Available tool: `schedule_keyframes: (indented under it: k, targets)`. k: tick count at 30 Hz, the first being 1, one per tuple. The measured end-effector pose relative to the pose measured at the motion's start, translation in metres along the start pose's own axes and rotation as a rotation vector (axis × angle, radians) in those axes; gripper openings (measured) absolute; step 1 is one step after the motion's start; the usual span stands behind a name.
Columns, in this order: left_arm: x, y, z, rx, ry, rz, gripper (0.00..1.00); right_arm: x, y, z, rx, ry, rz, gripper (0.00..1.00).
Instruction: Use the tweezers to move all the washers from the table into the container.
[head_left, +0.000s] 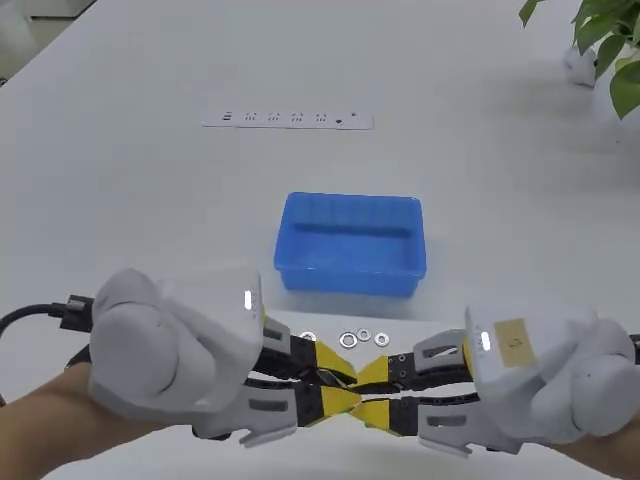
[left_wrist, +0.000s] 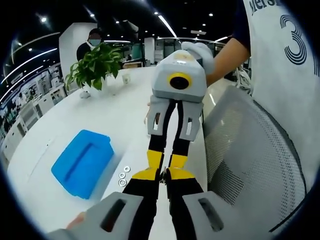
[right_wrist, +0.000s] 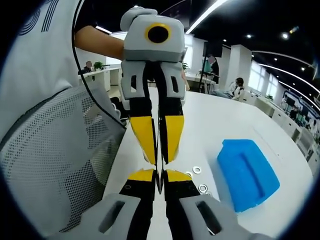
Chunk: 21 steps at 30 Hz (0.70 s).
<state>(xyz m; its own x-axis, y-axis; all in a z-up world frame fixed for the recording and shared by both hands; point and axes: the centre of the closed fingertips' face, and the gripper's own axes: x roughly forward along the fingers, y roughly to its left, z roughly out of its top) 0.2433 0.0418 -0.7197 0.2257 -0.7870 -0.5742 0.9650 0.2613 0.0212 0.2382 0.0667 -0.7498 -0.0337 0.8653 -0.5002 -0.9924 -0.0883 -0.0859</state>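
Low in the head view, the left gripper (head_left: 338, 380) and the right gripper (head_left: 372, 390) meet tip to tip over the near edge of the white bench (head_left: 150, 180). Both sets of jaws are drawn narrow. Just beyond the meeting point, four washers (head_left: 348, 340) lie flat in a short row that runs left to right. Beyond them, close but apart, stands the blue container (head_left: 350, 275), its long side parallel to the row. Neither gripper looks nearer to the washers than the other.

From the left gripper view, that gripper's own yellow-tipped jaws leave only a slit. The right gripper points straight back at them, nose to nose. The washers (left_wrist: 123, 175) lie off to the left of the jaws, with the container (left_wrist: 82, 162) further out on the same side.

From the right gripper view, a thin dark sliver, most likely the tweezers (right_wrist: 159, 167), runs out from between the left gripper's jaws. It tapers to a point inside the slit of the right gripper's own jaws. Both grippers appear closed on it, though how firmly the right one pinches is unclear. The washers (right_wrist: 197, 170) and container (right_wrist: 250, 172) sit to the right here.

The tweezers' long axis thus lies parallel to the row of washers. The point would probably have to swing forward, away from the person, to reach them.
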Motion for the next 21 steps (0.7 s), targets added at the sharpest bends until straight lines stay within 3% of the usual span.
schedule_keyframes:
  k: [6,12,15,19,21]
  targets:
    - [-0.001,0.000,0.008,-0.007,-0.056,0.012,0.09,-0.001,-0.002,0.003,0.021,-0.029,-0.010,0.07]
    - [0.003,-0.001,0.011,-0.029,-0.078,0.019,0.09,0.001,0.000,0.001,-0.003,-0.006,0.005,0.07]
    - [0.002,-0.004,0.017,-0.037,-0.117,0.031,0.09,0.001,0.000,-0.002,0.004,-0.001,0.010,0.07]
    - [0.001,-0.004,0.015,-0.040,-0.114,0.034,0.10,0.001,0.002,-0.002,-0.003,0.001,0.013,0.07]
    - [0.001,-0.005,0.011,-0.054,-0.099,0.035,0.15,0.002,0.002,-0.001,0.017,-0.014,0.016,0.07]
